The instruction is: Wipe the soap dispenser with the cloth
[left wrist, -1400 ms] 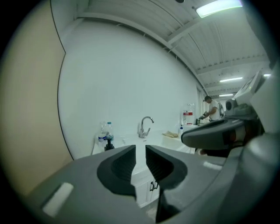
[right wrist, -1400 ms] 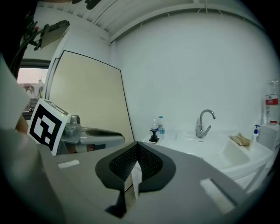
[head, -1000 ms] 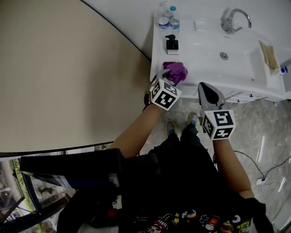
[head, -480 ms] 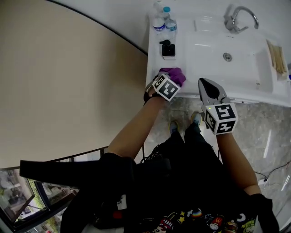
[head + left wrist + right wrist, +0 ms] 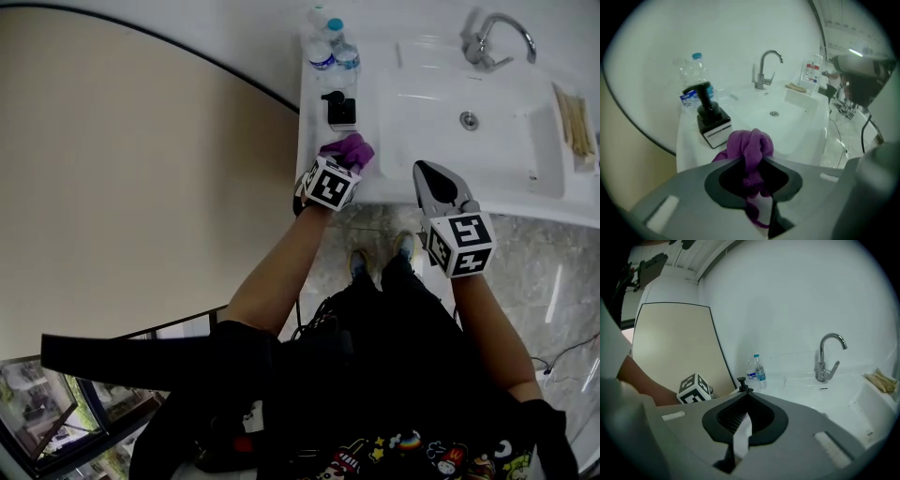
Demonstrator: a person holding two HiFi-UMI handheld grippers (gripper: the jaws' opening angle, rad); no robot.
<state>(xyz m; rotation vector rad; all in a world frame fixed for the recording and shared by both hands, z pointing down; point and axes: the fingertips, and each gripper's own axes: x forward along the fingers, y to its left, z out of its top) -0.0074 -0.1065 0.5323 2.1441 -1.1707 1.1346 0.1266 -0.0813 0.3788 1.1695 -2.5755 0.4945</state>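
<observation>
Your left gripper (image 5: 755, 161) is clamped on the crumpled purple cloth (image 5: 751, 144), over the front left corner of the white washbasin counter (image 5: 405, 150). The black square pump soap dispenser (image 5: 712, 125) stands just beyond it by the left edge, before two clear plastic water bottles (image 5: 328, 49). Your right gripper (image 5: 745, 398), at the front edge, is closed on nothing.

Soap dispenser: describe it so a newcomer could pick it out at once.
Find the white sink and look at its left ledge. Between a purple cloth and two clear water bottles stands the soap dispenser: the only black, square-bodied thing, with a pump top.
</observation>
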